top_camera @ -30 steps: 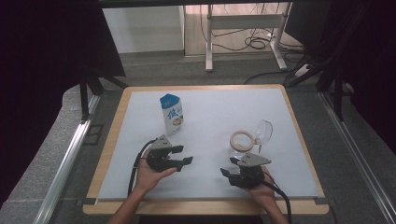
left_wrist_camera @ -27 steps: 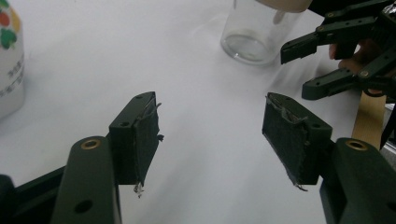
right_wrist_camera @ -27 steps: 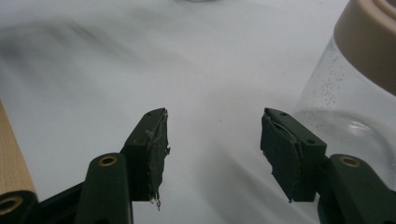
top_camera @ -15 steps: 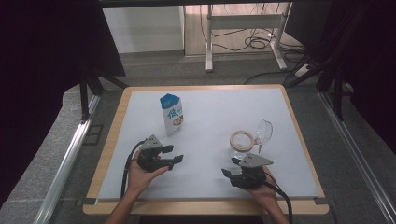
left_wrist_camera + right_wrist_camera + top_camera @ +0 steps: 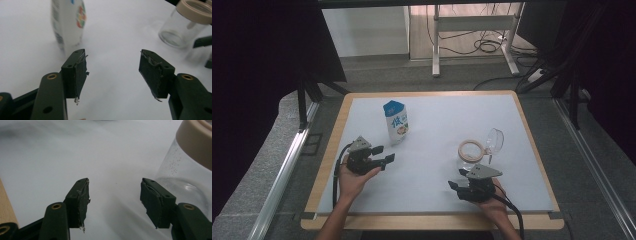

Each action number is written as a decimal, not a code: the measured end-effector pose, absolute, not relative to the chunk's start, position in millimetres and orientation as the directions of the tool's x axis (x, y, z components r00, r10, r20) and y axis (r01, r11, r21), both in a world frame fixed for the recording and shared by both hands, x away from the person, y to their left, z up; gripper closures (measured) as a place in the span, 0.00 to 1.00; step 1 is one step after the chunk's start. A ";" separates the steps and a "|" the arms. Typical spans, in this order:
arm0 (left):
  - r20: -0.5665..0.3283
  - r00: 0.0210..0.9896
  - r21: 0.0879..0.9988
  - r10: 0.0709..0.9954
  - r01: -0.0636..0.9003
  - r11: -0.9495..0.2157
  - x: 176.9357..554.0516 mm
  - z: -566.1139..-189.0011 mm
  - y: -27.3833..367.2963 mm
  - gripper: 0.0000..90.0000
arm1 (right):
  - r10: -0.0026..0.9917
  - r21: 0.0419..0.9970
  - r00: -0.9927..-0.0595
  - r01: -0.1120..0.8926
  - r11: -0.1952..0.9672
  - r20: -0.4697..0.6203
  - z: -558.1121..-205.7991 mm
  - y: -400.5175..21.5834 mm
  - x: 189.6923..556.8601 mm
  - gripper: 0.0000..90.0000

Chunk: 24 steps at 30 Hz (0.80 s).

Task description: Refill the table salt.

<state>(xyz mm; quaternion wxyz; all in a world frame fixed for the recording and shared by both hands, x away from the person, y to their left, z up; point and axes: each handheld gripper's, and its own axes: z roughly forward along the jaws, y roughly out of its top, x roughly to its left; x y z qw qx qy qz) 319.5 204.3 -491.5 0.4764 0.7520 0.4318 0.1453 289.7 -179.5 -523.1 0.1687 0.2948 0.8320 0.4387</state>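
A white and blue carton [image 5: 396,121] [image 5: 67,22] stands upright on the white mat, left of centre. A clear glass jar with a beige rim [image 5: 472,152] [image 5: 185,22] [image 5: 190,170] stands at the right, and a clear rounded piece [image 5: 493,141] leans against its far side. My left gripper [image 5: 384,156] [image 5: 112,70] hovers in front of and left of the carton, open. Its jaws have just been closing slightly, with nothing between them. My right gripper [image 5: 454,185] [image 5: 113,200] rests near the front edge, just in front of the jar, open and holding nothing.
The white mat [image 5: 437,125] covers a wooden table whose rim [image 5: 332,150] [image 5: 6,205] runs around it. Beyond the far edge are a metal frame [image 5: 472,30] and cables on the floor [image 5: 487,47]. Dark curtains hang on both sides.
My left hand has drawn its gripper to the left, away from the table's middle. The right gripper, carton and jar have not moved.
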 end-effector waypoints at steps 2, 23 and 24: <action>-0.197 0.563 0.849 0.803 0.508 -0.147 329.7 -487.0 209.2 0.43 | 0.638 0.830 -0.770 0.342 0.440 -0.021 -522.7 -179.4 290.0 0.45; -0.184 0.529 0.878 0.829 0.468 -0.104 410.7 -462.9 201.2 0.50 | 0.631 0.826 -0.775 0.342 0.448 -0.022 -524.2 -176.8 290.5 0.45; -0.184 0.529 0.878 0.829 0.468 -0.104 410.7 -462.9 201.2 0.51 | 0.632 0.826 -0.775 0.342 0.448 -0.022 -524.2 -176.8 290.5 0.45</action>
